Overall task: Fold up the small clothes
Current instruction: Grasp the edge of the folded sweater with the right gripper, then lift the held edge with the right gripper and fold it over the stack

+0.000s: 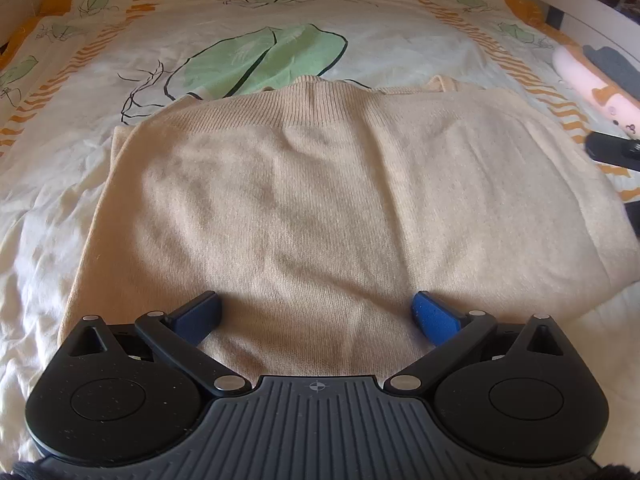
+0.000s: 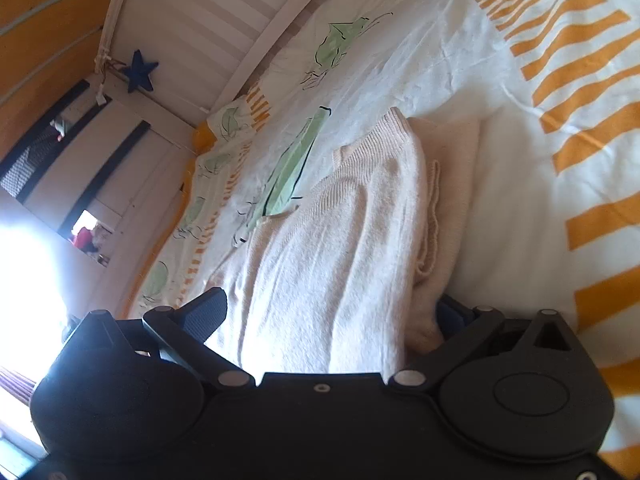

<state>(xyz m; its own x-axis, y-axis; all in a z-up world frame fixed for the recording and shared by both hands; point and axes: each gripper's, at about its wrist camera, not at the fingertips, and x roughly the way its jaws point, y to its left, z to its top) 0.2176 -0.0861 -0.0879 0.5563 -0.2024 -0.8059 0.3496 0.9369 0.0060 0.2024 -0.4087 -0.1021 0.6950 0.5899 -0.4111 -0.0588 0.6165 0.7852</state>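
Observation:
A beige knit sweater [image 1: 320,200] lies folded on the bed, its ribbed hem at the far edge. My left gripper [image 1: 316,316] is open, its blue pads [image 1: 434,318] spread wide just over the sweater's near edge, holding nothing. In the right wrist view the sweater [image 2: 332,272] shows from its right side, with its folded layers stacked. My right gripper [image 2: 332,316] is open and tilted on its side. The sweater's right edge sits between its jaws: one finger [image 2: 206,314] above the cloth, the other [image 2: 452,316] mostly hidden under the fold.
The bed cover [image 1: 248,12] is white with green leaves and orange stripes. A pink plush toy [image 1: 592,88] lies at the right. Part of my right gripper [image 1: 614,148] shows as a black piece by the sweater's right side. A white slatted bed frame [image 2: 224,28] and a blue star [image 2: 140,72] stand beyond.

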